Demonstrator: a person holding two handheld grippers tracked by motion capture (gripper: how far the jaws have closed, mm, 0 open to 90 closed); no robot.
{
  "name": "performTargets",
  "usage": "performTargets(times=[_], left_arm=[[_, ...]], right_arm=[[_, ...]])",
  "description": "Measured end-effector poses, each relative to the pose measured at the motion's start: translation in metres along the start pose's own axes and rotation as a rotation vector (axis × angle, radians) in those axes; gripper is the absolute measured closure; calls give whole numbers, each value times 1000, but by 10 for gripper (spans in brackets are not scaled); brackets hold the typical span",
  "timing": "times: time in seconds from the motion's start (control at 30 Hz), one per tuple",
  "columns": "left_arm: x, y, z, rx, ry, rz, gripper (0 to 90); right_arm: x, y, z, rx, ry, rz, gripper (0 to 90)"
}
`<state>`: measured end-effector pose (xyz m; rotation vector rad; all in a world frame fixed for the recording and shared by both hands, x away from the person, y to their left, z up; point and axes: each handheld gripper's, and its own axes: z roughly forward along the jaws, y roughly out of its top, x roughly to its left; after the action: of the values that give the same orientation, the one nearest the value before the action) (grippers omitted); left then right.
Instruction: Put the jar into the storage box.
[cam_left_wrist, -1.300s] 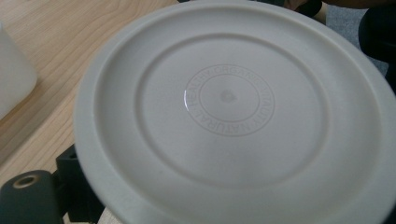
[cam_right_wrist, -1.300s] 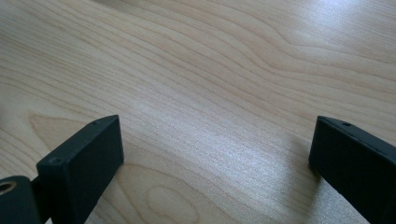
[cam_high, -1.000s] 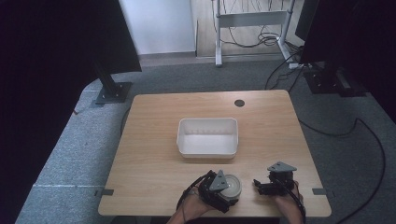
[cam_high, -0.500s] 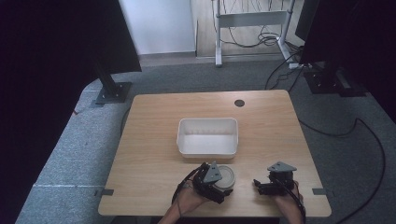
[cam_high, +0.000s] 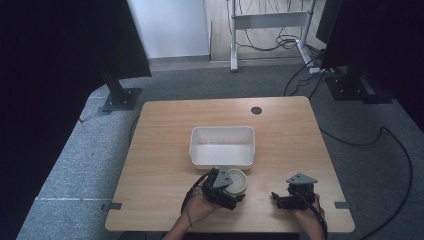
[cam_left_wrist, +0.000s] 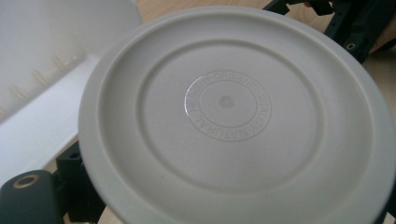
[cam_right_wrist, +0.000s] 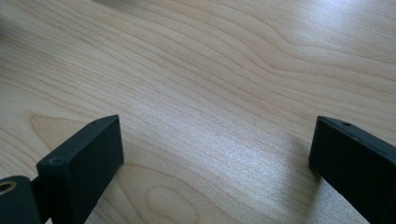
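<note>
A round off-white lid (cam_high: 238, 180) with a raised ring of lettering is held near the table's front edge, just in front of the white tub (cam_high: 222, 159). My left gripper (cam_high: 229, 189) is shut on it. In the left gripper view the lid (cam_left_wrist: 233, 121) faces the camera and hides most of the jaws; one black finger (cam_left_wrist: 28, 196) pokes out at the lower left. My right gripper (cam_high: 277, 197) rests low over the table at the front right, open, and in the right gripper view its gap (cam_right_wrist: 217, 154) holds only bare wood.
The tub's wall (cam_left_wrist: 42, 126) shows behind the lid at the left. The wooden table (cam_high: 165, 150) has a small dark round hole (cam_high: 256, 110) near its far edge. Desk legs, cables and dark stands lie on the grey carpet around it.
My left gripper has carried the lid away from the person towards the tub and a little to the left. The right gripper has stayed put.
</note>
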<state>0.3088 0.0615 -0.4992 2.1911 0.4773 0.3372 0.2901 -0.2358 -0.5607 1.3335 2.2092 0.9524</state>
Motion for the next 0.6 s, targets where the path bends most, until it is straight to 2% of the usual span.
performTargets(times=[0.23, 0.6], left_arm=[[8, 6, -4, -8, 20, 0, 96], [23, 12, -9, -26, 44, -28, 96]], right_arm=[[0, 0, 0, 0, 0, 0, 25], [0, 0, 0, 0, 0, 0, 25]])
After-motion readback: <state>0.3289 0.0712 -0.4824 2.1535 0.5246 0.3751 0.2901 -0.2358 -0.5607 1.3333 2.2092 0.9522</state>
